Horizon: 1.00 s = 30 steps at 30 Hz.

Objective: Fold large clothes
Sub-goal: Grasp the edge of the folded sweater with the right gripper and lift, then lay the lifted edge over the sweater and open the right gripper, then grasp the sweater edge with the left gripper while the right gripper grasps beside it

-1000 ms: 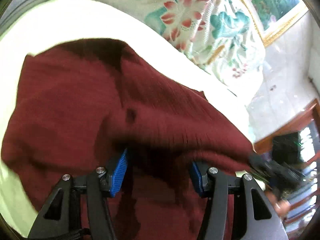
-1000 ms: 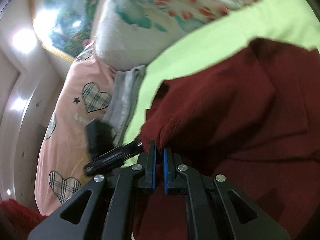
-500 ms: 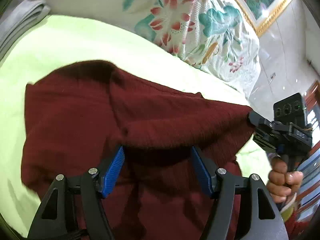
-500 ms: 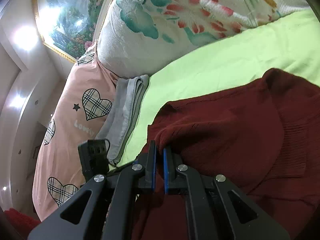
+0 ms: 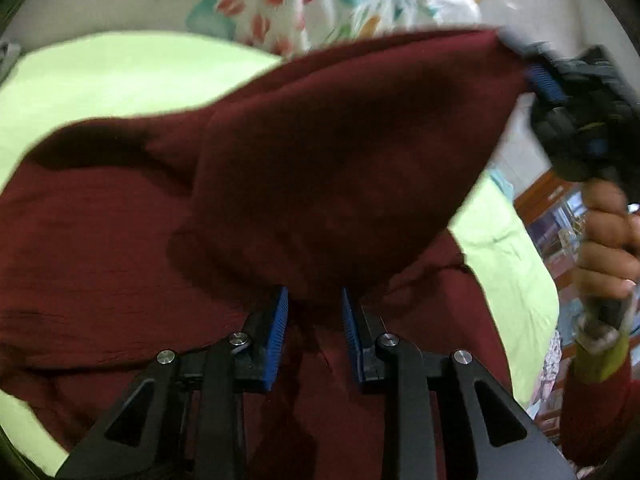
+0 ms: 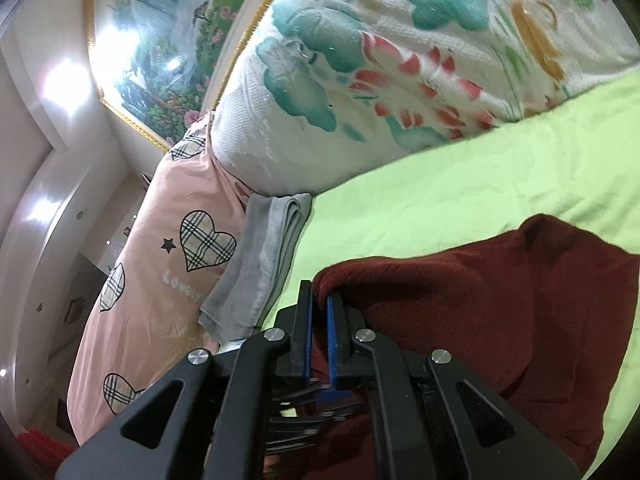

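Observation:
A dark maroon knit sweater (image 5: pixel 120 240) lies on the lime-green bed sheet (image 5: pixel 100 72). My right gripper (image 6: pixel 318 300) is shut on an edge of the sweater (image 6: pixel 480 300) and holds it up off the bed. In the left wrist view that gripper (image 5: pixel 534 74) is at the upper right, gripped by a hand (image 5: pixel 608 232), and a flap of the sweater stretches down from it. My left gripper (image 5: pixel 314 308) is closing around the bottom fold of this flap. The fold hangs between the blue pads (image 5: pixel 278 320), which are still a little apart.
A large floral pillow (image 6: pixel 400 60) and a pink pillow with plaid hearts (image 6: pixel 160 260) line the head of the bed. A folded grey cloth (image 6: pixel 264 256) lies against them. A framed landscape painting (image 6: pixel 160 40) hangs on the wall. Wooden furniture (image 5: pixel 548 192) stands beyond the bed's right side.
The right gripper has lifted the sweater's edge up and toward the pillows, raising a flap. The left gripper's jaws have narrowed around the flap's lower fold.

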Each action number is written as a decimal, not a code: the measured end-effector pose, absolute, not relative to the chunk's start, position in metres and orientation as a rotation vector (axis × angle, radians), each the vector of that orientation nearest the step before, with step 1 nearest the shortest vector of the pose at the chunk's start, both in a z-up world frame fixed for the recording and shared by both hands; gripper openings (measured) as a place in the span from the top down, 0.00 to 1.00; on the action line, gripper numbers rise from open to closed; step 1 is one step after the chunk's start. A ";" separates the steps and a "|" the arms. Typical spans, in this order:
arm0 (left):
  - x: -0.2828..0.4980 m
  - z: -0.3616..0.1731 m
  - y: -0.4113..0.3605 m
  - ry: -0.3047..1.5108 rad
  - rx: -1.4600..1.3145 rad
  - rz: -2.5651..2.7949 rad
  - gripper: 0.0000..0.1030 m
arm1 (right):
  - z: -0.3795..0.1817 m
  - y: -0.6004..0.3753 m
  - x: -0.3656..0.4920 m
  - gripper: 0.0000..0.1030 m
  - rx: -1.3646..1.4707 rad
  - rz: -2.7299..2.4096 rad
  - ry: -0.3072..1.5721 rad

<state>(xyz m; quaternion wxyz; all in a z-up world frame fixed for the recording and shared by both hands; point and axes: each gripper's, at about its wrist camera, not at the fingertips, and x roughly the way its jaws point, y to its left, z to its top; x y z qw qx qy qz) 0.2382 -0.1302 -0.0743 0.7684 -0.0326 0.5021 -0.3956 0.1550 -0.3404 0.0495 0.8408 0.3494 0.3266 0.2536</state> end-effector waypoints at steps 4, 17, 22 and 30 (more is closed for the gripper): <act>0.237 -0.063 -0.124 1.042 -0.223 -0.949 0.74 | 0.045 -0.332 0.153 0.94 0.731 0.559 0.726; 0.211 -0.072 -0.060 1.099 -0.276 -0.839 0.47 | -0.063 -0.335 0.118 0.68 0.819 0.461 0.957; 0.243 -0.057 -0.077 1.077 -0.358 -0.829 0.32 | -0.057 -0.377 0.084 0.68 0.879 0.369 0.838; 0.262 -0.065 -0.135 1.130 -0.209 -0.762 0.30 | -0.075 -0.387 0.098 0.67 0.740 0.146 0.917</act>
